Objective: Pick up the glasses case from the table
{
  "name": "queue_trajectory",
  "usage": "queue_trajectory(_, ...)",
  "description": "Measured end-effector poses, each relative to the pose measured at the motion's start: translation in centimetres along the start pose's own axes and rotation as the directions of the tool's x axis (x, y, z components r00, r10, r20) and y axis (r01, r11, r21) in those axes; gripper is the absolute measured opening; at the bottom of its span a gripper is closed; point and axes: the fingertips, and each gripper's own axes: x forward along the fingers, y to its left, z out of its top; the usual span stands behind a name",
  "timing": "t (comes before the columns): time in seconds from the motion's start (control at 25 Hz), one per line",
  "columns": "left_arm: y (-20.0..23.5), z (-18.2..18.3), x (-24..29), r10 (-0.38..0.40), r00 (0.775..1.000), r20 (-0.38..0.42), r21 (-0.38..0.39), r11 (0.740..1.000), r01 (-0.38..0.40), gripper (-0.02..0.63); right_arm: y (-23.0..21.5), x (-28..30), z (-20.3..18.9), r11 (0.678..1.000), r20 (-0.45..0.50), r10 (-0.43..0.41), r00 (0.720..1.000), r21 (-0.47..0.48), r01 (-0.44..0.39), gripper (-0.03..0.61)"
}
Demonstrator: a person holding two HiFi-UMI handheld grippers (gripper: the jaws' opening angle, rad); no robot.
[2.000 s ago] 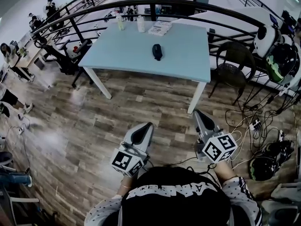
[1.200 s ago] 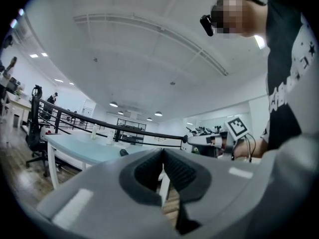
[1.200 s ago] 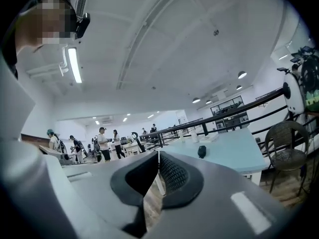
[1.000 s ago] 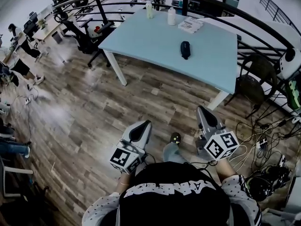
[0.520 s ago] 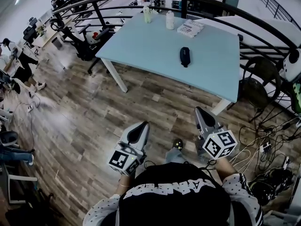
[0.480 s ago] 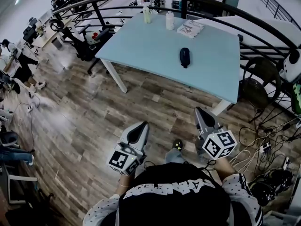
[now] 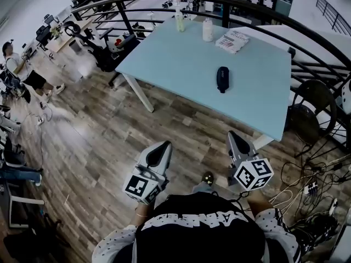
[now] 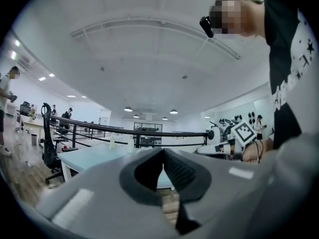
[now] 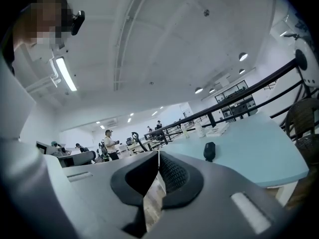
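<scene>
Case (image 7: 222, 79) alone on the surface (image 7: 181, 53), both grippers pressed together and empty, well short of it.

I see it as a small dark oval lying flat towards the right half of the pale blue top, long axis running away from me, well apart from the bottles (image 7: 208, 30) and booklet (image 7: 232, 41) at the far edge. My left gripper (image 7: 165, 144) and right gripper (image 7: 233, 135) are both held level over the floor, jaws touching at the tips with nothing between them. I'd judge the case light and stiff, a hard shell with a smooth rounded back that could squirt out of a pinch. I'd open the right gripper, which lines up with the case better, and take it across the narrow width at mid-length, pads low on its sides.
</scene>
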Motion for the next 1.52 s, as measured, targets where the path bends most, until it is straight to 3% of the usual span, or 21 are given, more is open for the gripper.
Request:
queue_trajectory(0.36,2.1,-0.4,7.1,0.003,0.999,-0.036,0.021,1.000,-0.002,0.000,-5.3,5.4,0.8,1.000,-0.022,0.011,1.000,0.020,-0.010,0.015)
queue_trajectory(0.96,3.5,-0.6,10.5,0.018,0.998,-0.061,0.013,1.000,-0.017,0.000,-8.0,7.9,1.4,1.000,-0.005,0.001,1.000,0.024,-0.001,0.017)
queue_trajectory(1.28,2.2,-0.7,15.0,-0.103,0.993,-0.054,0.027,0.994,0.105,0.000,-10.7,7.5,2.3,0.997,0.026,-0.075,0.997,0.023,0.075,0.017)
queue_trajectory(1.52,4.2,-0.7,19.5,-0.165,0.985,-0.047,0.020,0.986,0.166,0.000,-13.3,9.6,3.4,0.990,0.043,-0.144,0.989,0.022,0.143,0.018)
